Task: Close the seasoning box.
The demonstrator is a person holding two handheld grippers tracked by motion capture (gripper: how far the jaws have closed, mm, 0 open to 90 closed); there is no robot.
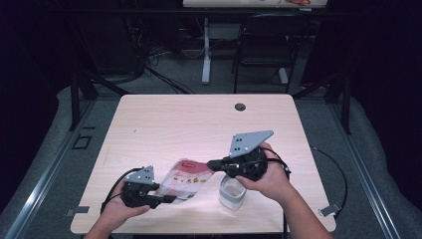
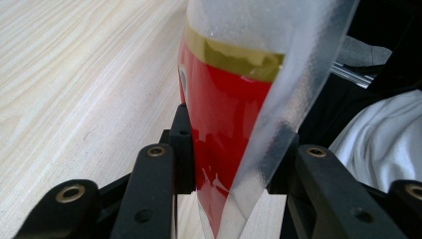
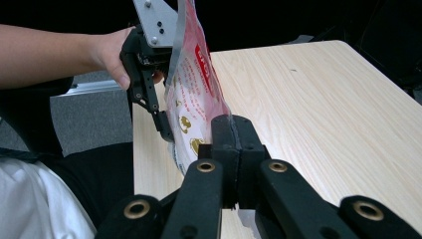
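Above the pale wooden tabletop (image 1: 199, 119), in the high view, we see the snack bag (image 1: 186, 178) stretched between the left claw (image 1: 166, 199) and the right claw (image 1: 211, 163); a clear container (image 1: 232, 193) sits half hidden under the right hand (image 1: 268, 177). A dark room with a chair (image 1: 263, 42) lies behind.

In the left gripper view, the left claw clamps the bag's edge, its print cut off.

In the right gripper view, the right claw is closed on the bag's rim.
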